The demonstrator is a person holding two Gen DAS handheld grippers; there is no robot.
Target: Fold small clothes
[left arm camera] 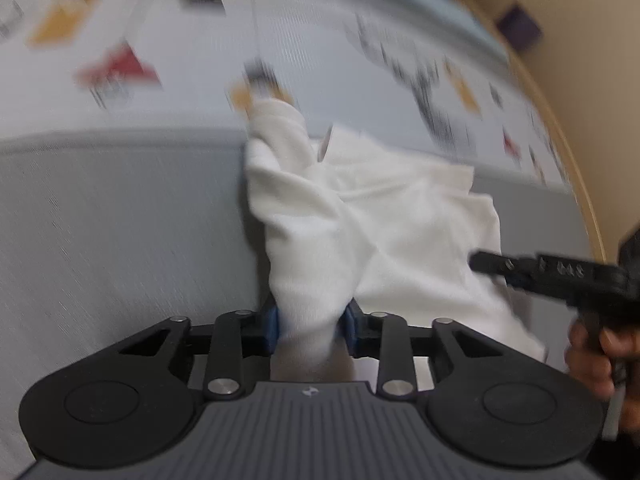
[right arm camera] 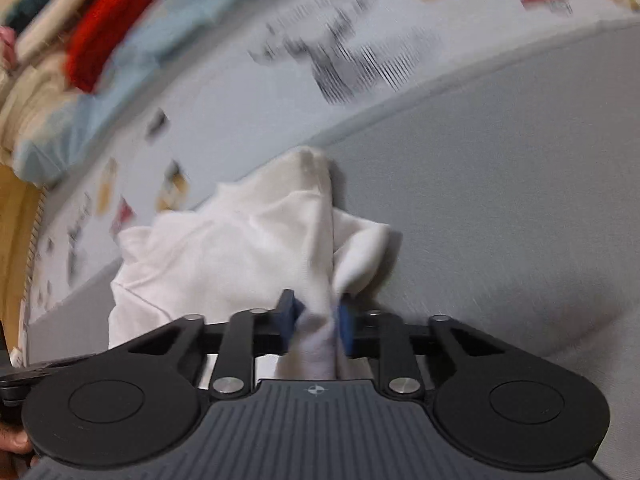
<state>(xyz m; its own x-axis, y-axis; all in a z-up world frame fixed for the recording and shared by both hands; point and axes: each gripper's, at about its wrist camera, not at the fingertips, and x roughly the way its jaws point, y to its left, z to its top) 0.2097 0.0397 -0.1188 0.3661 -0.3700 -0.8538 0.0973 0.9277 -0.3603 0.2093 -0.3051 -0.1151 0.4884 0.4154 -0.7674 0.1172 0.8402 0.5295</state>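
Observation:
A small white garment (left arm camera: 400, 220) lies crumpled on a grey sheet (left arm camera: 120, 220). My left gripper (left arm camera: 312, 320) is shut on a bunched fold at its near left side, with the blue pads (left arm camera: 271, 330) pressing the cloth from both sides. In the right wrist view my right gripper (right arm camera: 318, 320) is shut on another bunch of the same garment (right arm camera: 240, 248), near its right edge. The right gripper (left arm camera: 486, 262) also reaches in from the right in the left wrist view, held by a hand (left arm camera: 592, 356). Both views are blurred.
Beyond the grey sheet (right arm camera: 500, 160) runs a pale patterned cover (right arm camera: 340, 52) with red, yellow and black prints. A red cloth (right arm camera: 108, 28) and a light blue one (right arm camera: 180, 20) are piled at the far left. A tan wooden edge (left arm camera: 576, 168) borders the bed on the right.

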